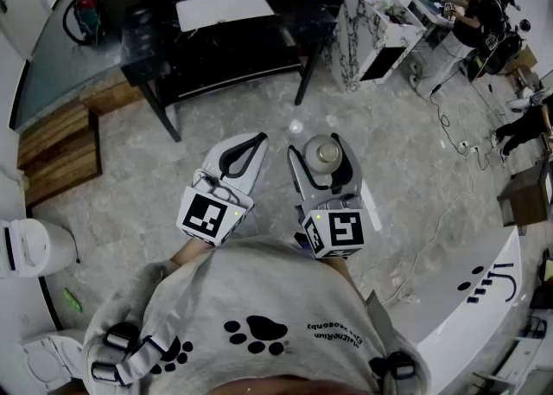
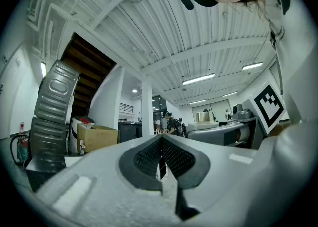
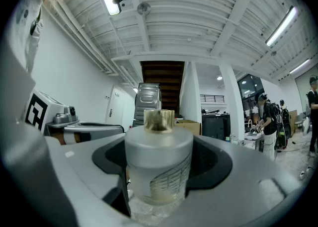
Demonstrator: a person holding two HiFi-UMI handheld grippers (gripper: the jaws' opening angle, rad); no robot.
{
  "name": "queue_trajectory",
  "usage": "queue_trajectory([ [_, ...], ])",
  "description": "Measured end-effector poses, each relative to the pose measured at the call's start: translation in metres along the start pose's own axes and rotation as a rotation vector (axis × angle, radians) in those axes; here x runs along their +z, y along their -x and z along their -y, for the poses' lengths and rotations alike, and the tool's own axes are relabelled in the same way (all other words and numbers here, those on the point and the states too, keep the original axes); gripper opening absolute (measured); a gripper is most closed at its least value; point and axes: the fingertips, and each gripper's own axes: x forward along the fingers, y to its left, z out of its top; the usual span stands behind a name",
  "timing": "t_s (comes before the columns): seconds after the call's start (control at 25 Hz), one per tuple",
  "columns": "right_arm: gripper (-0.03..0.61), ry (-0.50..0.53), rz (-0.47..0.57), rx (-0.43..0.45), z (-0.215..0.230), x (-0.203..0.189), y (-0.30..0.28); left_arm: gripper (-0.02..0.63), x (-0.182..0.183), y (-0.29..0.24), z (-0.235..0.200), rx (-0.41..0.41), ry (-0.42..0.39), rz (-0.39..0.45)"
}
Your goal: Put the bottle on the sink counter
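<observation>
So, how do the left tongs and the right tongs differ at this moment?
The left tongs are shut and empty; the right tongs stand wide, clamped on a frosted bottle with a gold cap. The left tongs taper to a narrow tip, while the right tongs curve around the bottle's body. Both are grey with dark pads.

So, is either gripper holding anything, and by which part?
The right gripper clamps the frosted bottle around its body; the left gripper is shut, empty.
</observation>
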Motion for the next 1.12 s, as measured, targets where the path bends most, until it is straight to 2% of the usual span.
queue_trajectory([
  [0.4, 0.336, -0.001, 0.014, 0.018, 0.013, 0.004, 0.016, 0.003, 0.003, -0.009, 0.023, -0.001, -0.005, 0.023],
  [0.72, 0.336, -0.053, 0.024, 0.036, 0.027, -0.006, 0.034, 0.003, -0.014, -0.012, 0.043, 0.018, 0.005, -0.013],
  [0.92, 0.336, -0.056, 0.024, 0.046, 0.032, -0.010, 0.024, 0.003, -0.026, -0.021, 0.035, 0.017, 0.016, -0.036],
  [1.12, 0.336, -0.048, 0.026, 0.041, 0.038, -0.014, -0.008, 0.003, -0.028, -0.043, 0.007, 0.011, 0.026, -0.015],
])
